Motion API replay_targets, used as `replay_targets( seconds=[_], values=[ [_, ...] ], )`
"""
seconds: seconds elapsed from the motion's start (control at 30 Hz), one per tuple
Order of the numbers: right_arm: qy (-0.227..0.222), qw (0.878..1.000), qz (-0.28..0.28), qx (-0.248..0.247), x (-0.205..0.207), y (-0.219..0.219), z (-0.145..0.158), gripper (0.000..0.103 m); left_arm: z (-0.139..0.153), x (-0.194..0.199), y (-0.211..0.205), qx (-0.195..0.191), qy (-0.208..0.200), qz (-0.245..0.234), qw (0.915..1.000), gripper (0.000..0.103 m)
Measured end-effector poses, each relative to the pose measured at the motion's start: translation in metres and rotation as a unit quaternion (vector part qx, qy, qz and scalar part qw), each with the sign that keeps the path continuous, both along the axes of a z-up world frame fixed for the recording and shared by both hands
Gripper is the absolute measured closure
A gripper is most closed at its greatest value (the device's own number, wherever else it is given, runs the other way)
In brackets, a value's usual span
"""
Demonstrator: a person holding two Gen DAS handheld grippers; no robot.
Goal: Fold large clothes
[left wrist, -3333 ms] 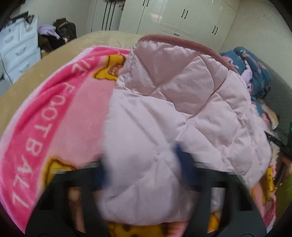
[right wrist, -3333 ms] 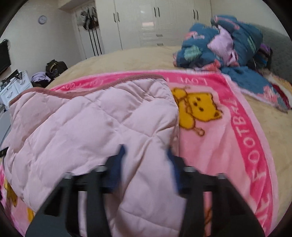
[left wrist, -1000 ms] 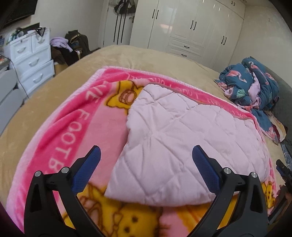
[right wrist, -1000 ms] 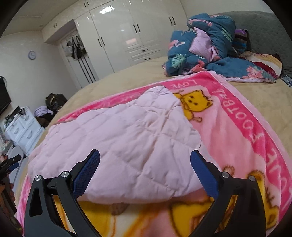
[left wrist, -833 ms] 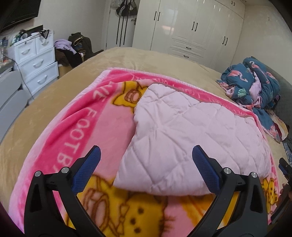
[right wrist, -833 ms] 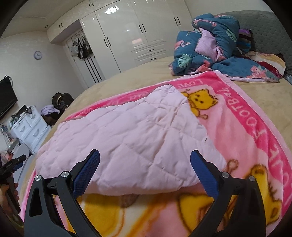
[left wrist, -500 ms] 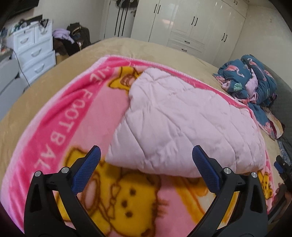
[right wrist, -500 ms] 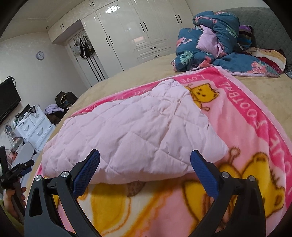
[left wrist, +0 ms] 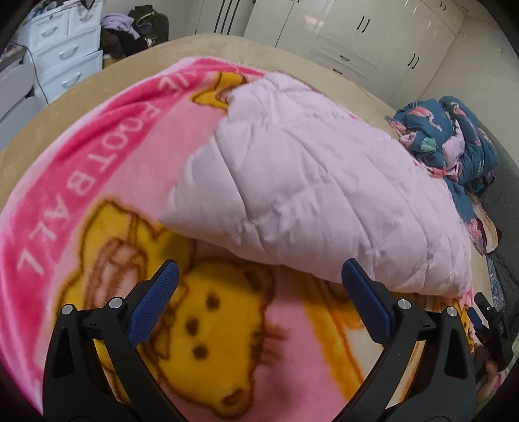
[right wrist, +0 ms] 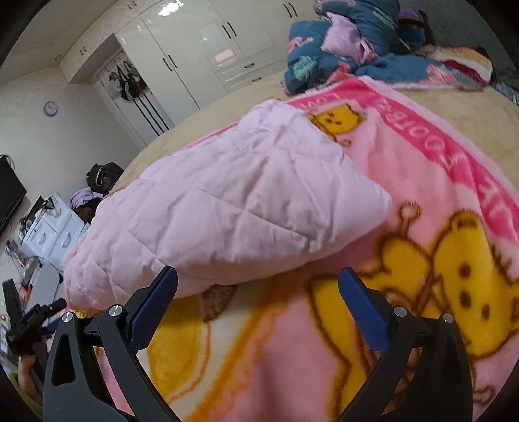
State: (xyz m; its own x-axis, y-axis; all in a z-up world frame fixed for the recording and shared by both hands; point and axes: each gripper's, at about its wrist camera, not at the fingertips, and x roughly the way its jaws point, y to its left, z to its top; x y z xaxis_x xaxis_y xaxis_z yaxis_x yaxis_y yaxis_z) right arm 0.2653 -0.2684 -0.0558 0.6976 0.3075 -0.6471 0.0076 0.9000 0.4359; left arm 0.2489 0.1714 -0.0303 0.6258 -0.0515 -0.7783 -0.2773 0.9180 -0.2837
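Note:
A pale pink quilted garment lies folded on a pink cartoon blanket on the bed. It also shows in the right wrist view, on the same blanket. My left gripper is open and empty, low over the blanket just in front of the garment's near folded edge. My right gripper is open and empty, also just short of that edge. The other gripper shows at the far right of the left wrist view and at the far left of the right wrist view.
A heap of blue patterned bedding lies at the far right of the bed. White wardrobes line the far wall. A white drawer unit and a pile of dark clothes stand left of the bed.
Both grippers let go of the garment, opened, and pulled back. Over the last second they dropped lower and closer to its near edge. The garment lies still.

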Motion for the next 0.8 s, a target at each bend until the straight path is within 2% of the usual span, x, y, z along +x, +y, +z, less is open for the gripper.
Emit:
replay_targets(
  seconds=[0.2, 0.33, 0.4, 0.57, 0.7, 0.8],
  values=[
    [0.028, 0.998, -0.025, 0.054, 0.010, -0.012, -0.020, 0.004, -0.011, 0.007, -0.007, -0.036, 0.003, -0.002, 0.9994, 0.009],
    [0.032, 0.996, -0.050, 0.069, 0.016, -0.017, -0.028, 0.004, -0.019, 0.011, 0.001, -0.100, -0.006, 0.013, 0.9949, 0.009],
    [0.033, 0.995, -0.055, 0.074, 0.019, -0.018, -0.030, 0.004, -0.024, 0.014, 0.009, -0.136, -0.012, 0.028, 0.9902, 0.009],
    [0.048, 0.993, -0.057, 0.096, 0.032, -0.020, -0.039, 0.004, -0.032, 0.021, 0.020, -0.187, -0.023, 0.048, 0.9809, 0.009],
    [0.058, 0.989, -0.052, 0.126, 0.045, -0.022, -0.045, 0.004, -0.042, 0.030, 0.029, -0.249, -0.026, 0.064, 0.9659, 0.009],
    [0.062, 0.984, -0.049, 0.161, 0.055, -0.026, -0.049, 0.004, -0.045, 0.037, 0.034, -0.260, -0.031, 0.075, 0.9623, 0.009]
  ],
)
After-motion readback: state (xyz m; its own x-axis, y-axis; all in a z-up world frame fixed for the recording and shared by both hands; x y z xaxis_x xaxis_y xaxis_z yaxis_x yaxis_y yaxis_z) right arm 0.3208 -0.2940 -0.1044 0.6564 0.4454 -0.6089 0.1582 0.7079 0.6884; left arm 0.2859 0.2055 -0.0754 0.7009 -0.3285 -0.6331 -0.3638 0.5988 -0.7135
